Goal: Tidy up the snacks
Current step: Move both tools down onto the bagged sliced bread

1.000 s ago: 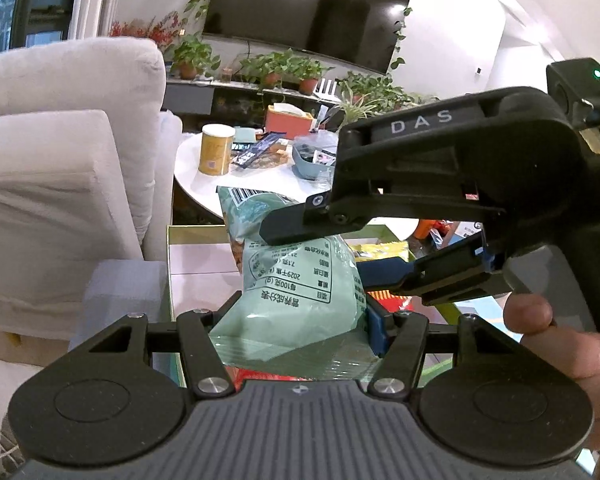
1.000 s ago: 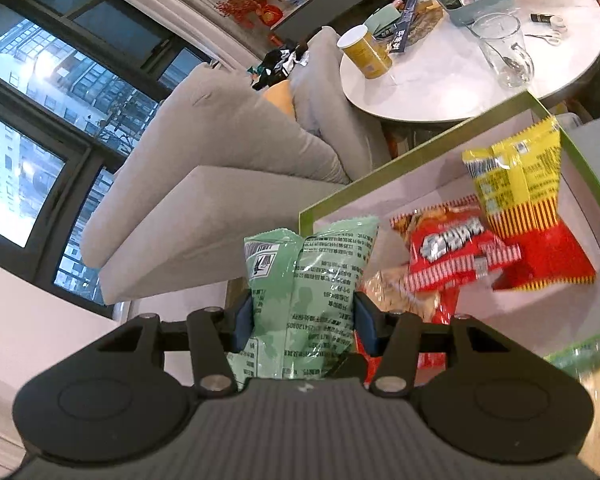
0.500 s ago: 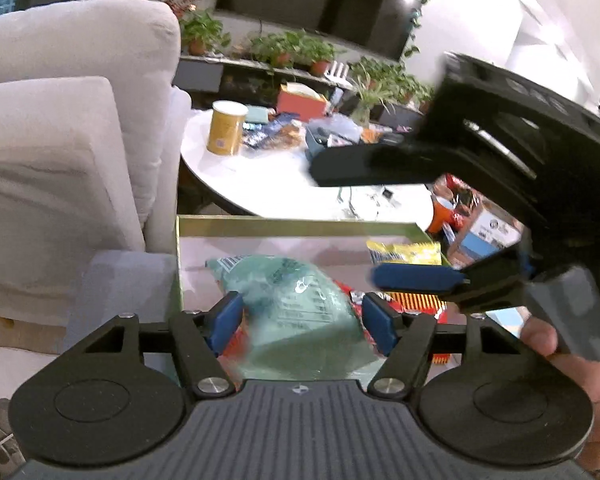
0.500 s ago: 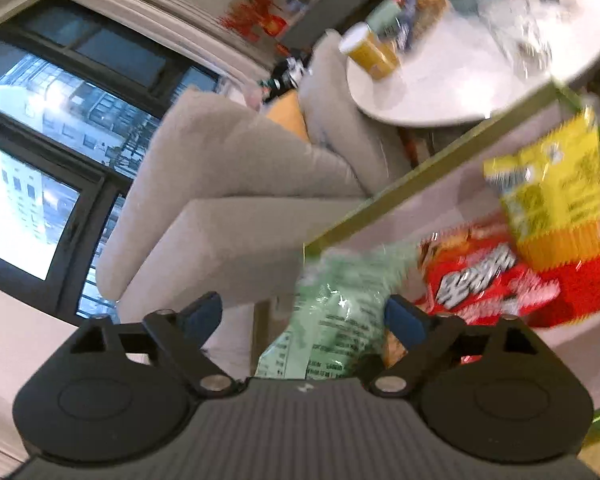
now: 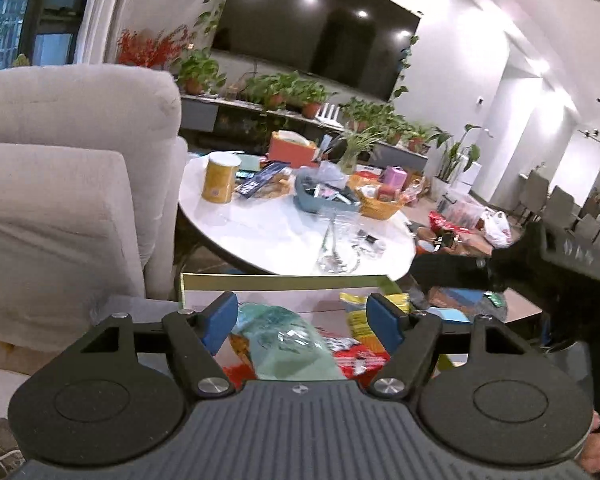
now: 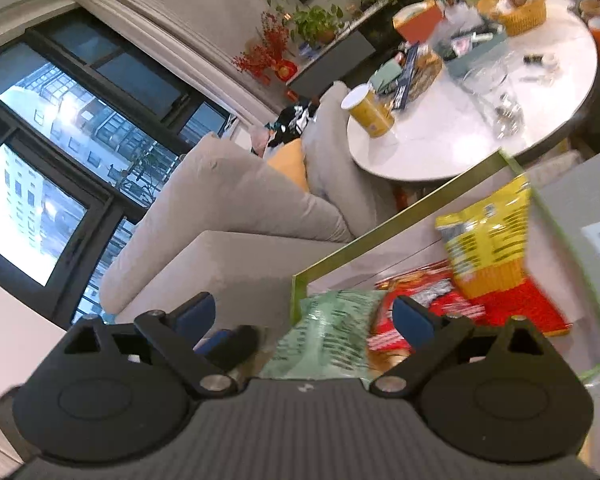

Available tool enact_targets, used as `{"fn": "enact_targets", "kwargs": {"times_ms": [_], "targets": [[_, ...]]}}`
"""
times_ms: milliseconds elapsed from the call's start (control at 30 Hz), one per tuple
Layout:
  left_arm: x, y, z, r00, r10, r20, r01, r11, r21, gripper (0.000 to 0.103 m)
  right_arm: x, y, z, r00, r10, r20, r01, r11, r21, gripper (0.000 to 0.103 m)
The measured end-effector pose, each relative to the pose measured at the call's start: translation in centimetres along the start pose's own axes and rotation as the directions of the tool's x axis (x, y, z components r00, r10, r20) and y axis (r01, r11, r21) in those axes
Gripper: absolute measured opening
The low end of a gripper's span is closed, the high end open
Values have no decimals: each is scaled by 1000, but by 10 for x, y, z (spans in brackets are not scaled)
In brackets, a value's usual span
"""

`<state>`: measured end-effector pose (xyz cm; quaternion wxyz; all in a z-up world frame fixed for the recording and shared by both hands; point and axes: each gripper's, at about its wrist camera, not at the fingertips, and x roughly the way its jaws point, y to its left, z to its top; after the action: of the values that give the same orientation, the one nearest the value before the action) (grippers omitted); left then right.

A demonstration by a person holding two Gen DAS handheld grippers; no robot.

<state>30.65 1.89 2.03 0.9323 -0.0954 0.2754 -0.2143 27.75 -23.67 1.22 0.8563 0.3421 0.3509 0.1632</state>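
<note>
Right in front of us the left gripper (image 5: 300,318) has its blue fingers (image 5: 220,318) spread apart, and nothing is pinched between them. The right gripper (image 6: 304,316) is opening its fingers (image 6: 414,318) wider and wider, and they hold nothing either.

Just below both sits the green snack bag (image 5: 288,340). It is soft, crinkly and shiny, and it lies loose inside the box (image 5: 284,282), touching no finger pad. We see dark print on it in the right wrist view, but it is too blurry for us to read.

The box has thin green edges and pale walls. Next to the green bag lies a red bag (image 6: 424,300) with shiny silver marks. Past that leans a yellow bag (image 6: 488,240) with a red bottom and dark lines of writing (too smeared to make out).

Beside the box stands a big soft sofa (image 5: 68,184) in pale grey cloth.

Farther off we see a round white tabletop (image 5: 268,236), smooth and glossy. On it stand a yellow can (image 5: 220,176) with a white lid, a blue-grey tray (image 5: 324,198) and a woven basket (image 5: 378,204).
</note>
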Motion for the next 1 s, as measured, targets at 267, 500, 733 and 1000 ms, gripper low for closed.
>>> {"fn": "enact_targets", "kwargs": {"times_ms": [267,500,733,1000], "targets": [[-8,-37,-28,993,-100,-69,103,994,44,70,-46,-25,-18,984,-173,44,177,975,-131,97],[22,-47,-63,953,-224,-205,212,974,-81,70,-76,-54,-53,959,-284,-9,278,944,-179,97],[57,-58,-87,927,-198,-318,171,979,-110,70,-74,-57,-106,943,-320,-97,266,894,-360,92],[88,-52,-113,876,-227,-427,129,961,-245,69,-50,-73,-128,928,-344,-141,267,882,-388,91]]}}
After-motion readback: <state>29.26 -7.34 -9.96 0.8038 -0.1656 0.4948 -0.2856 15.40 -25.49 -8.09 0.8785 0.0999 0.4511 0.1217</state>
